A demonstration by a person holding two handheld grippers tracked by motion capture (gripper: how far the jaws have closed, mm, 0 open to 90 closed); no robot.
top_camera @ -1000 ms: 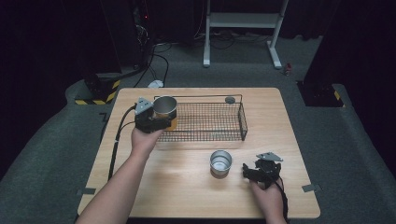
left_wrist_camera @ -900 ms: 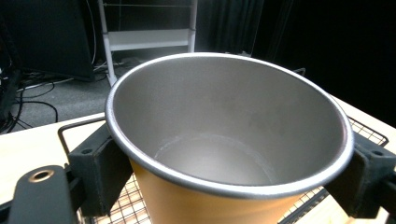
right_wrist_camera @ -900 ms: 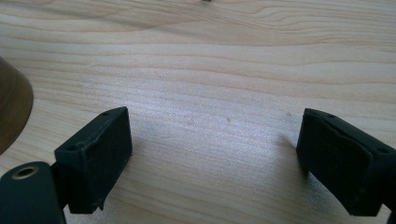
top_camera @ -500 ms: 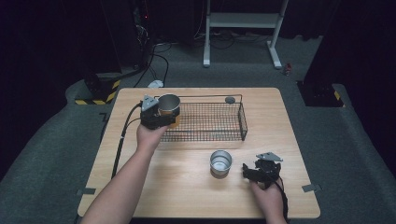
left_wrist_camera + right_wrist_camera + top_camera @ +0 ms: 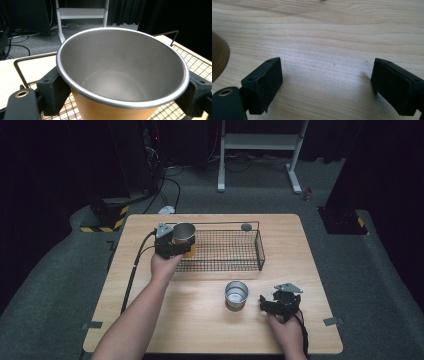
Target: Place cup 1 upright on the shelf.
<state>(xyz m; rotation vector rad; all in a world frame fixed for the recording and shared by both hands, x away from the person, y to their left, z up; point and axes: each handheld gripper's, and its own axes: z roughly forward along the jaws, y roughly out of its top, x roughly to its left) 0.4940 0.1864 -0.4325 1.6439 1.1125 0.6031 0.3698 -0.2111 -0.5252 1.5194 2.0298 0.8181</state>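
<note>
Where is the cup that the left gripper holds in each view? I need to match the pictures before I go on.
High view: the held cup sits left of centre, at the left end of the wire basket, in the left gripper.
Left gripper view: the cup sits in the middle, open top toward the camera, a jaw on each side.
Right gripper view: I cannot place it here.
Shared landmark: the basket mesh.

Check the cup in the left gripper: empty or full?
Empty. The left gripper view looks straight into the orange metal cup: bare steel walls and bottom, nothing inside. Left gripper clamps it.
</note>
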